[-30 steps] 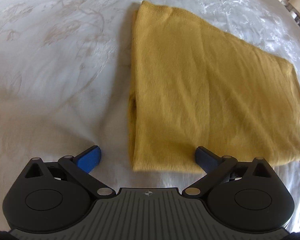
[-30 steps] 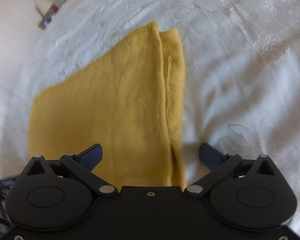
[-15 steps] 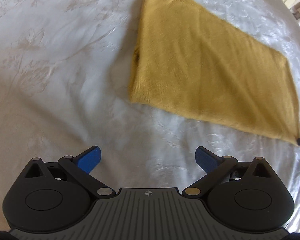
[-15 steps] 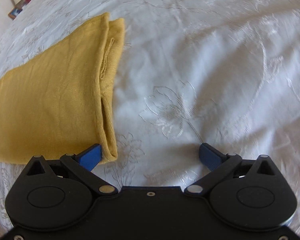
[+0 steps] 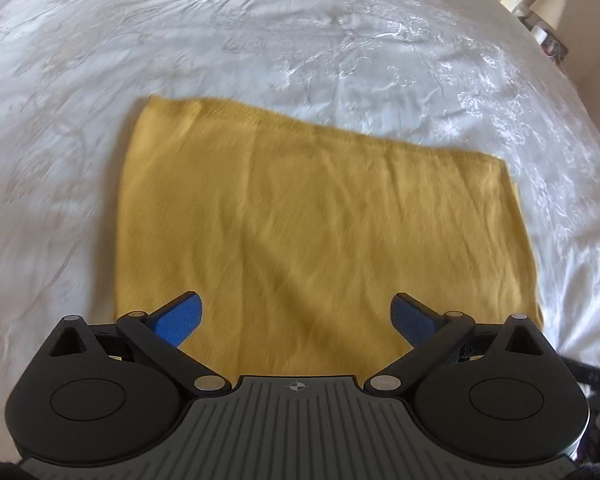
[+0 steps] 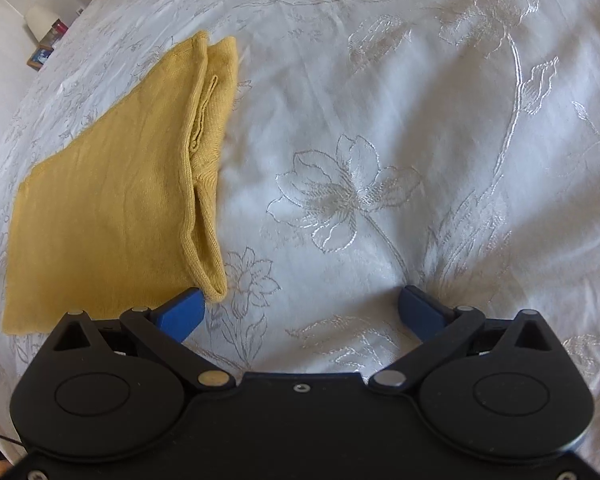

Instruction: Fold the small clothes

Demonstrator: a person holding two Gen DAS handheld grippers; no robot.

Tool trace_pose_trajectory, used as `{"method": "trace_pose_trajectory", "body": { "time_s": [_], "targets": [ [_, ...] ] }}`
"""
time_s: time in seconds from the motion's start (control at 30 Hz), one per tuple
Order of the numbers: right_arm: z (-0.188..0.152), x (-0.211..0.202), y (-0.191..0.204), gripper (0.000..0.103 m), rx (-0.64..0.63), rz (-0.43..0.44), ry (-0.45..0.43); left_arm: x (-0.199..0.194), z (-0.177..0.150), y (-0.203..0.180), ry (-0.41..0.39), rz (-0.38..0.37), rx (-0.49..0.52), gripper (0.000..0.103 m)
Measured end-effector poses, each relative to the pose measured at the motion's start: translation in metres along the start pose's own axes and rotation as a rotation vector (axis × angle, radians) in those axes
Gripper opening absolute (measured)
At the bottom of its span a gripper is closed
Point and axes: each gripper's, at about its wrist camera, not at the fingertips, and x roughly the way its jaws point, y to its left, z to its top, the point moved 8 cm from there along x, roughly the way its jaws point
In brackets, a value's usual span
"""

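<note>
Item: mustard-yellow garment (image 5: pixel 320 232), folded flat into a rough rectangle, lying on a white floral-embroidered bedspread (image 5: pixel 300 40). Left gripper (image 5: pixel 296 322): jaws spread wide, holding nothing, positioned over the garment's near edge at 6 o'clock. Right gripper (image 6: pixel 302 312): jaws likewise apart and empty, over bare bedspread; the garment (image 6: pixel 112 208) lies toward 10 o'clock, its layered edge just beside the left fingertip (image 6: pixel 182 312).

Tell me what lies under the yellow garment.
The yellow garment lies flat on the white embroidered bedspread. Its own folded layers show at one edge; anything beneath is covered.
</note>
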Motion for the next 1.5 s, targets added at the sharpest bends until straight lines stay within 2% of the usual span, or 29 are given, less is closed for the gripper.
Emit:
{"method": "trace_pose_trajectory", "body": {
  "time_s": [0.23,0.4,0.5,0.57,0.7,0.8,0.97,1.1,1.17,1.4,1.5],
  "targets": [
    [-0.009,0.004,0.012,0.103,-0.157,-0.097,0.03,0.042,0.033,-0.011,0.016,0.038,0.06,0.102],
    [-0.006,0.006,0.011,0.103,-0.126,-0.091,0.045,0.068,0.051,-0.011,0.015,0.092,0.096,0.102],
    [0.003,0.003,0.007,0.103,-0.081,-0.061,0.068,0.089,0.055,-0.005,0.059,0.114,0.094,0.103],
    [0.013,-0.003,0.007,0.103,-0.04,-0.015,0.037,0.097,0.055,-0.003,0.068,0.115,0.087,0.103],
    [0.043,-0.009,0.019,0.102,0.006,0.105,-0.038,0.097,0.053,-0.004,0.045,0.126,0.074,0.103],
    [0.065,-0.001,0.032,0.102,0.003,0.17,-0.038,0.095,0.05,-0.003,0.02,0.121,0.081,0.103],
    [0.09,0.014,0.054,0.102,-0.016,0.257,-0.017,0.094,0.05,-0.002,0.023,0.119,0.083,0.103],
    [0.093,0.032,0.065,0.102,-0.059,0.269,0.046,0.093,0.05,-0.002,0.025,0.123,0.083,0.103],
    [0.09,0.041,0.065,0.098,-0.058,0.273,0.069,0.092,0.05,-0.003,0.024,0.121,0.083,0.103],
    [0.092,0.05,0.065,0.097,0.038,0.373,0.066,0.098,0.054,-0.004,0.046,0.136,0.071,0.103],
    [0.094,0.051,0.064,0.1,0.067,0.383,0.067,0.1,0.061,-0.004,0.073,0.152,0.03,0.103]
  ]
}}
